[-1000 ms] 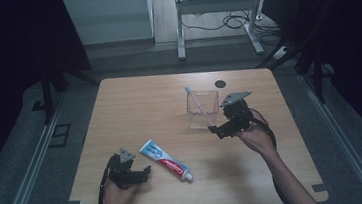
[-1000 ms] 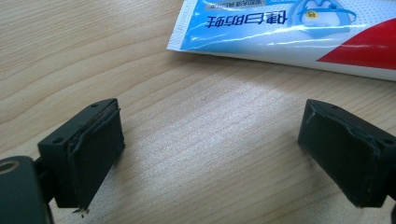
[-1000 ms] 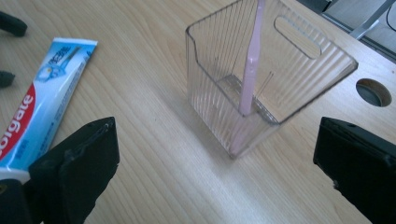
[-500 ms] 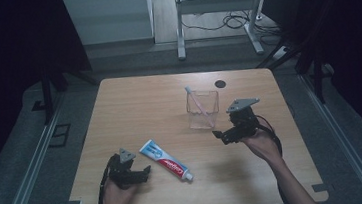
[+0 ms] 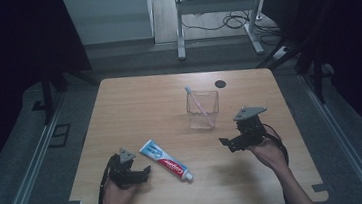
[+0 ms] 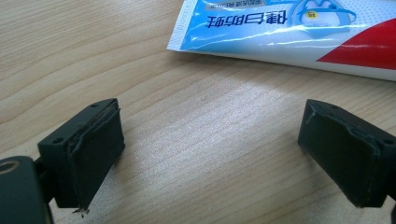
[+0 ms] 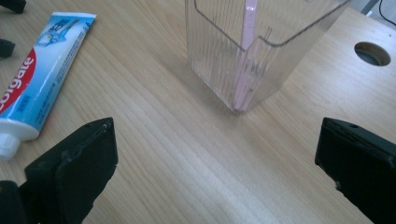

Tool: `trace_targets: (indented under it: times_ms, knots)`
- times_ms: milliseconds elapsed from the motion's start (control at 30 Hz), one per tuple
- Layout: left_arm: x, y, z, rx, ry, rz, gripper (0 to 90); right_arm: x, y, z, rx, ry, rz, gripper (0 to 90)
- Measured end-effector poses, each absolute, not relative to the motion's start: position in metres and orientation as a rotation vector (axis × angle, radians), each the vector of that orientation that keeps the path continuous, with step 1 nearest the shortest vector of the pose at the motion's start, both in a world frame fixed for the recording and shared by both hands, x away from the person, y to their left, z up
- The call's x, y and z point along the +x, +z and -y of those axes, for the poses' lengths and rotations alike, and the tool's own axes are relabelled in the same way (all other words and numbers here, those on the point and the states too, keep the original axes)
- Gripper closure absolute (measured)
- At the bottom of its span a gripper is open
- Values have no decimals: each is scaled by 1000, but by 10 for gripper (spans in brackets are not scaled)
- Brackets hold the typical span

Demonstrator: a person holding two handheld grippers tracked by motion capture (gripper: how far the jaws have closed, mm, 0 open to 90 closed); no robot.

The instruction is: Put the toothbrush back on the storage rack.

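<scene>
A toothpaste tube (image 5: 165,160) lies flat on the wooden table (image 5: 134,101), toward the near edge and left of the middle, slanted so that its flat crimped end points to the far left and its white cap (image 5: 188,176) to the near right. The left gripper (image 5: 134,174) sits by the near-left part of the table, just beside the tube's crimped end but apart from it. In the left gripper view its two black jaws stand wide apart with nothing between them but bare wood, and the tube (image 6: 299,32) lies across the top of that view, beyond the jaw tips.

The right gripper (image 5: 229,143) hangs over the near-right part of the table, held by a hand (image 5: 266,151), and points left toward the middle. Its jaws are also spread wide and grasp nothing. Between it and the far edge stands a clear ribbed plastic cup (image 5: 203,109), upright, near the middle of the table. A pink toothbrush (image 5: 197,102) leans inside the cup, its head rising above the rim toward the far left. In the right gripper view the cup (image 7: 219,60) stands straight ahead of the open jaws, with the pink handle (image 7: 246,51) reaching down to its bottom corner, and the tube (image 7: 42,70) lies off to the left, cap end nearer.

A round cable hole (image 5: 220,83) sits in the table just beyond the cup, toward the far edge. Bare wood lies between the right gripper and the tube. Beyond the far edge, a metal frame's legs (image 5: 181,36) and loose cables (image 5: 231,22) rest on the floor.
</scene>
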State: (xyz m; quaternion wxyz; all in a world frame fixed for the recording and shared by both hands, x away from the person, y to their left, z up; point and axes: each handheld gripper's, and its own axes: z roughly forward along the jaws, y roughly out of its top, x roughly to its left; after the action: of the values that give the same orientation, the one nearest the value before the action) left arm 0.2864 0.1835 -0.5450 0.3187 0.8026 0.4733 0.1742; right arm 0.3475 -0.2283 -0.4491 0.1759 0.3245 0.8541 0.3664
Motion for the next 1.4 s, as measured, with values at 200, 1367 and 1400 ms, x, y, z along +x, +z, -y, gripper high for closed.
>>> trace_targets:
  times_ms: [200, 1367, 1400]
  knots:
    - [286, -545, -183, 2107, 456, -1251, 66, 339, -459, 234, 928, 1026, -2423, 0]
    - [286, -545, -183, 2109, 458, -1247, 66, 309, -531, 256, 1035, 941, -2446, 0]
    - [286, -545, -183, 2109, 458, -1247, 66, 309, -534, 256, 1037, 937, -2451, 0]
